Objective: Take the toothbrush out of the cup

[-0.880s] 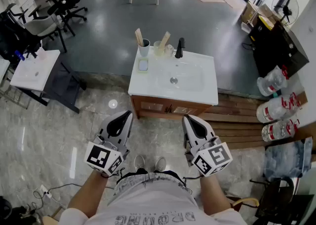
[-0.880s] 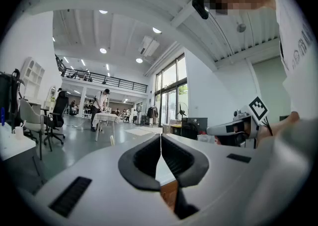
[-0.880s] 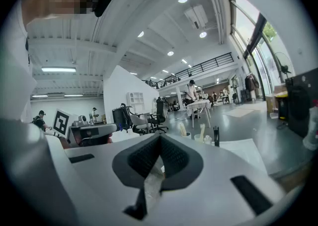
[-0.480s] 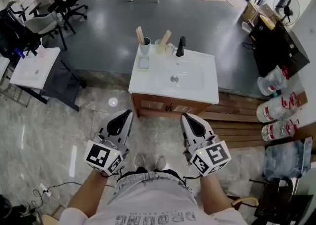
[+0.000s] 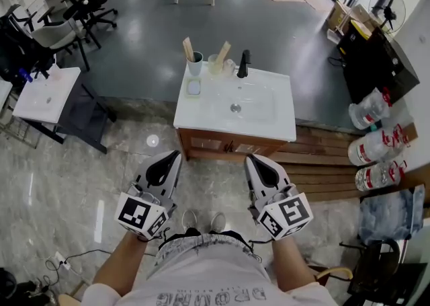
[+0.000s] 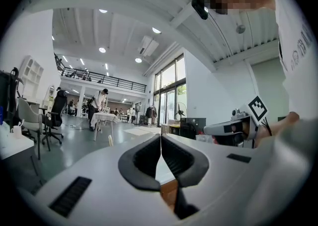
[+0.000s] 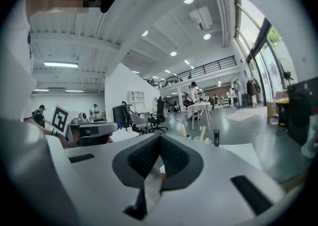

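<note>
On the far left corner of a white sink vanity (image 5: 282,130) stands a grey-blue cup (image 5: 195,65) holding a tan toothbrush (image 5: 188,48). Beside it is a clear cup (image 5: 215,64) with a second tan toothbrush (image 5: 223,51). Both cups appear small in the right gripper view, the grey-blue cup (image 7: 184,135) left of the clear cup (image 7: 201,139). My left gripper (image 5: 175,155) and right gripper (image 5: 250,159) hover over the floor in front of the vanity, well short of the cups. Both are shut and hold nothing. The left gripper (image 6: 160,137) and right gripper (image 7: 159,137) show their pads touching.
A black faucet (image 5: 244,64) stands right of the cups, a soap dish (image 5: 194,87) in front of them, and the basin (image 5: 236,105) sits mid-top. Office chairs (image 5: 74,12) and a small white table (image 5: 47,96) are at left; water bottles (image 5: 376,143) at right.
</note>
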Demonstrator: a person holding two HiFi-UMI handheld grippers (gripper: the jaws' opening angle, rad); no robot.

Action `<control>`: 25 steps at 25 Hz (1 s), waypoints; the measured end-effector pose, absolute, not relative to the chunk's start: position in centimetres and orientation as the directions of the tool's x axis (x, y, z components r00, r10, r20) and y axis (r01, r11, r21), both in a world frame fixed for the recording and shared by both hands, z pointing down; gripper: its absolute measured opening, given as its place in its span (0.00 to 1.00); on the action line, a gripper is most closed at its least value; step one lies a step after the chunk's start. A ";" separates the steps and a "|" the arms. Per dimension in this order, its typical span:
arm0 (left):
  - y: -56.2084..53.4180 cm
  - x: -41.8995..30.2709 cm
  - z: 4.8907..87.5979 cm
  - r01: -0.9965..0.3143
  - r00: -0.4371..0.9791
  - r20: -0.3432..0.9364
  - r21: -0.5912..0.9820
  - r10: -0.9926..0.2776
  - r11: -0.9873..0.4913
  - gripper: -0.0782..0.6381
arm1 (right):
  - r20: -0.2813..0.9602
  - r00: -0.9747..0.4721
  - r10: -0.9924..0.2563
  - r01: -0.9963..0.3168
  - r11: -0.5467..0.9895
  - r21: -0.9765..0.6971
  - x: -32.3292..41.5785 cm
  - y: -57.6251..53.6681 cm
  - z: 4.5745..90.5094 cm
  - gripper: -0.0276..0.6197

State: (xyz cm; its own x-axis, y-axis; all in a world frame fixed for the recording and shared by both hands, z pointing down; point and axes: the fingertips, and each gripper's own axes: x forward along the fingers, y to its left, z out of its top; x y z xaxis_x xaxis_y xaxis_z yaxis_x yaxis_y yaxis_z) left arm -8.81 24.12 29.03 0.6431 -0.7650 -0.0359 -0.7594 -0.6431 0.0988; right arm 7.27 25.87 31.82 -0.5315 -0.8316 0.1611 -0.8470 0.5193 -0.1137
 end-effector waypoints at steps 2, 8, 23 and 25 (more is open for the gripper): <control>24.1 -8.8 29.0 -0.762 0.640 -0.036 0.097 -0.767 -0.640 0.14 | 0.161 -0.528 -0.834 -0.849 0.516 -0.114 7.3 25.9 31.8 0.05; 24.2 -8.8 29.0 -0.769 0.633 -0.029 0.092 -0.774 -0.633 0.14 | 0.164 -0.524 -0.836 -0.852 0.512 -0.114 7.5 26.1 31.8 0.05; 23.9 -8.6 29.0 -0.763 0.641 -0.022 0.083 -0.767 -0.641 0.14 | 0.166 -0.517 -0.840 -0.856 0.503 -0.120 7.4 25.9 31.8 0.09; 23.8 -8.5 28.9 -0.762 0.644 -0.021 0.082 -0.765 -0.643 0.14 | 0.166 -0.515 -0.841 -0.857 0.502 -0.120 7.4 25.8 31.7 0.10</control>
